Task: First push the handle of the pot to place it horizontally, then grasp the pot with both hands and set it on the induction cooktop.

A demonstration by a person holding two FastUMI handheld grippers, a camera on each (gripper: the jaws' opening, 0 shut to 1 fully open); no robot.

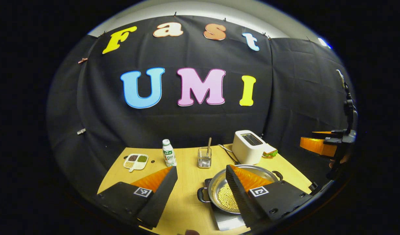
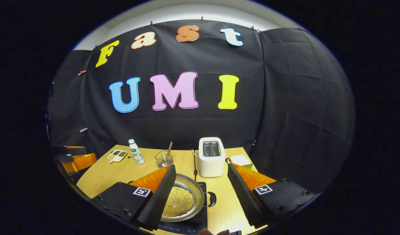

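Pot (image 1: 234, 192): shallow stainless steel pan, wide rim, two small black loop handles, a layer of pale yellow beans (image 2: 178, 201) across its floor. It sits on the dark induction cooktop (image 2: 190, 225), which lies on the wooden table (image 1: 186, 182) toward my near edge. In the left gripper view one loop handle (image 1: 201, 195) sticks out at the pot's near left and the other (image 1: 277, 175) at its far right, so the handle-to-handle axis runs crosswise to me, and both handles lie flat, level with the rim. In the right gripper view I see one handle (image 2: 212, 199) on the pot's right side, over the cooktop. Left gripper (image 1: 200, 192): fingers spread wide, nothing between them; the right-hand finger overlaps the pot in the picture, contact I cannot tell. Right gripper (image 2: 200, 195): also spread wide, holding nothing, raised above the table with the pot showing beside its left-hand finger. Behind the pot: white toaster (image 2: 212, 156), a sandwich (image 1: 270, 150) just beside it, a glass cup (image 1: 204, 157) with a wooden stick in it, a small white bottle (image 1: 169, 152) and a divided dish (image 1: 136, 161) of grains toward the table's far left.
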